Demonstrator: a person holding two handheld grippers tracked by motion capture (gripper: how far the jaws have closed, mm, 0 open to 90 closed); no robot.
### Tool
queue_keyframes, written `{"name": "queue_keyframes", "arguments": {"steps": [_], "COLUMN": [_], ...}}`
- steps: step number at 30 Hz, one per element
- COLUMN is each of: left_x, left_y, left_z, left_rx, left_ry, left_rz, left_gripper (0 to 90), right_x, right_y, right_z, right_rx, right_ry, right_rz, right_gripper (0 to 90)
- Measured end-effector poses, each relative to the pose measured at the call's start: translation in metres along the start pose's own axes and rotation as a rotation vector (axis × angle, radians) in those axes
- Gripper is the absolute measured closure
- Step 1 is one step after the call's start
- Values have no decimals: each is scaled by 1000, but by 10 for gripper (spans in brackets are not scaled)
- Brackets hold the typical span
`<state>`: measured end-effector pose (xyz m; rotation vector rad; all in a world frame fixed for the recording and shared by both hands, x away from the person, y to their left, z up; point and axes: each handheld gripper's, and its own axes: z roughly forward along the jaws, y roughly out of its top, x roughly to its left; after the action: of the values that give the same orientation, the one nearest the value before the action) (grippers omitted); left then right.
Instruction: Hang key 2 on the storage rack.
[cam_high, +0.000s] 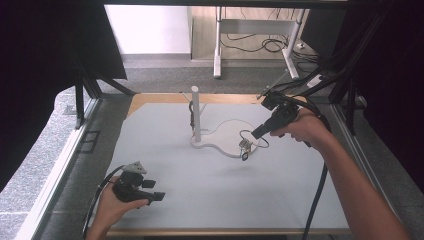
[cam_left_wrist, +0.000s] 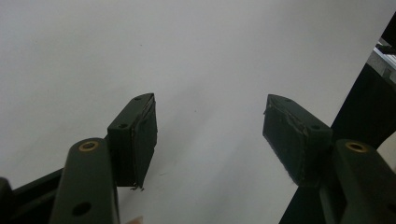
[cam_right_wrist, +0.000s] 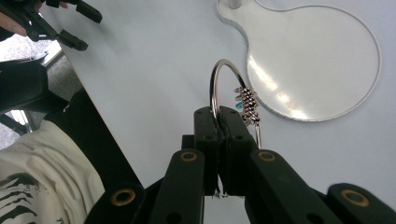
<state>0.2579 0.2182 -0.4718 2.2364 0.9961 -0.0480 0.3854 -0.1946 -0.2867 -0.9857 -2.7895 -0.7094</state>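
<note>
A pale grey table (cam_high: 210, 190) carries a white stand (cam_high: 227, 135); at its four o'clock the right gripper (cam_right_wrist: 218, 114) pinches a metal ring (cam_right_wrist: 219, 77). Left gripper (cam_left_wrist: 210, 126), seven o'clock, jaws spread.

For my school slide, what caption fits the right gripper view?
Right tongs pinch a metal ring above the table, beside a clear plate.

No readable text, label, brand, number or sign anywhere, black print on the white shirt (cam_right_wrist: 42, 186) at the lower left of the right gripper (cam_right_wrist: 218, 116) too broken to read
</note>
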Motion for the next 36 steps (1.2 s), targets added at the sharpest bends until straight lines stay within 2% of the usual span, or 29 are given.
{"name": "queue_keyframes", "arguments": {"steps": [13, 18, 25, 36], "left_x": [-1, -1, -1, -1], "left_y": [0, 0, 0, 0], "left_z": [2, 2, 3, 5], "left_rx": [-6, -1, 6, 7], "left_ry": [-12, -13, -13, -15], "left_rz": [-4, 1, 3, 4], "left_gripper": [356, 355, 355, 356], "right_x": [-7, -7, -6, -13], "right_y": [15, 20, 32, 44], "right_z": [-4, -5, -7, -3], "right_rx": [-16, -23, -31, -23], "right_ry": [-9, -25, -24, -33], "right_rz": [27, 23, 25, 44], "right_gripper": [877, 877, 877, 877]}}
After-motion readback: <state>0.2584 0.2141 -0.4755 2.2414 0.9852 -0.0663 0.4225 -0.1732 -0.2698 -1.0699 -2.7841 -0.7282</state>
